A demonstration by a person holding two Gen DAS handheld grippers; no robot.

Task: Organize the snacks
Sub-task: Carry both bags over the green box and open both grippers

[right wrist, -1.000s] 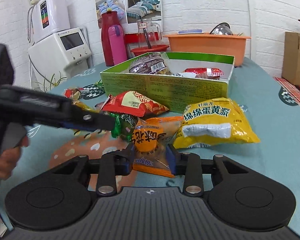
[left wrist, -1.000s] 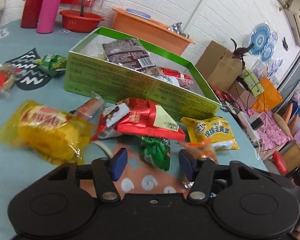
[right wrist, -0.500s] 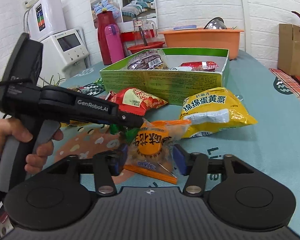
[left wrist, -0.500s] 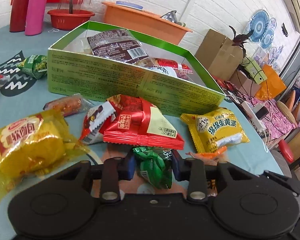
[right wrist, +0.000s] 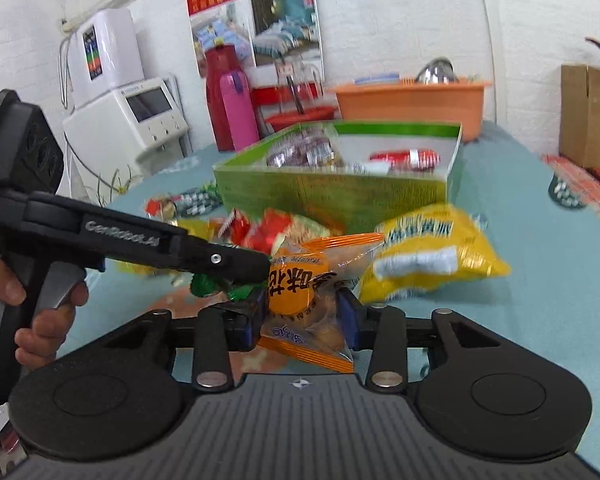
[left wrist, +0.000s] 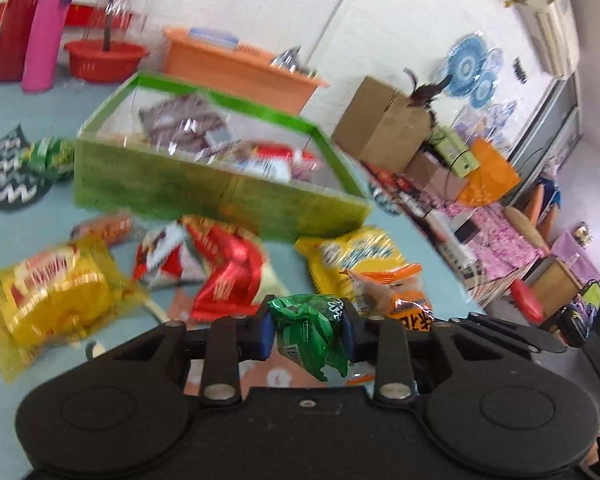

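My left gripper (left wrist: 307, 334) has its jaws closing, and both blue pads press on a crumpled green snack packet (left wrist: 306, 320) held just above the table. My right gripper (right wrist: 302, 316) is closing too. Its pads pinch a clear orange snack packet (right wrist: 300, 288), also visible in the left wrist view as the orange packet (left wrist: 396, 296). A hand holds the left gripper (right wrist: 256, 268) at the left of the right wrist view, the green packet (right wrist: 208, 284) under its tip. The open green box (left wrist: 220, 196) stands behind with several packets inside, seen from the right as the green box (right wrist: 340, 196).
Loose on the teal table lie a yellow cake packet (left wrist: 52, 292), red packets (left wrist: 228, 272) and a yellow pie packet (right wrist: 428, 256). A pink bottle (left wrist: 44, 36), red basin (left wrist: 104, 58) and orange tub (left wrist: 236, 64) stand at the back. The table drops off at the right.
The left jaws closed onto the green packet and lifted it off the table. The right jaws opened wide around the orange packet, then closed on it again.
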